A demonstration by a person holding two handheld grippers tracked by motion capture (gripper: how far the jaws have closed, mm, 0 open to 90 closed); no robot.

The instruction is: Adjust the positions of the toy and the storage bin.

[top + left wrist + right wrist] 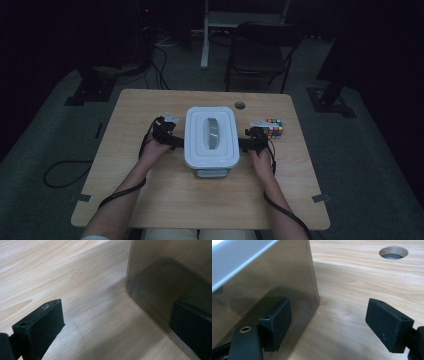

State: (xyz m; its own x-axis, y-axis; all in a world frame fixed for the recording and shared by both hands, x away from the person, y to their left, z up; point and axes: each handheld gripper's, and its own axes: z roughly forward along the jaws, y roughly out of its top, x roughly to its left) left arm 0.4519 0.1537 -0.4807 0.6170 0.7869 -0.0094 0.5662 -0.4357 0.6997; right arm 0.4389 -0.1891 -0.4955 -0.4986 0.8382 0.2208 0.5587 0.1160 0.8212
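Flanking unlabelled lidded container (pixel 210 136); no legible writing.

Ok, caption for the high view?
Two hand-held grippers, left gripper and right gripper, flank a lidded white container on a wooden table, a colour cube beside.

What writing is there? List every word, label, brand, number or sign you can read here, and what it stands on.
None can be read.
White lidded container: no print or label shows on the lid; its grey handle strip is plain.
Colour cube: coloured squares only, no marks legible.
Table: bare wood grain.
Left gripper and right gripper: plain black, no markings.
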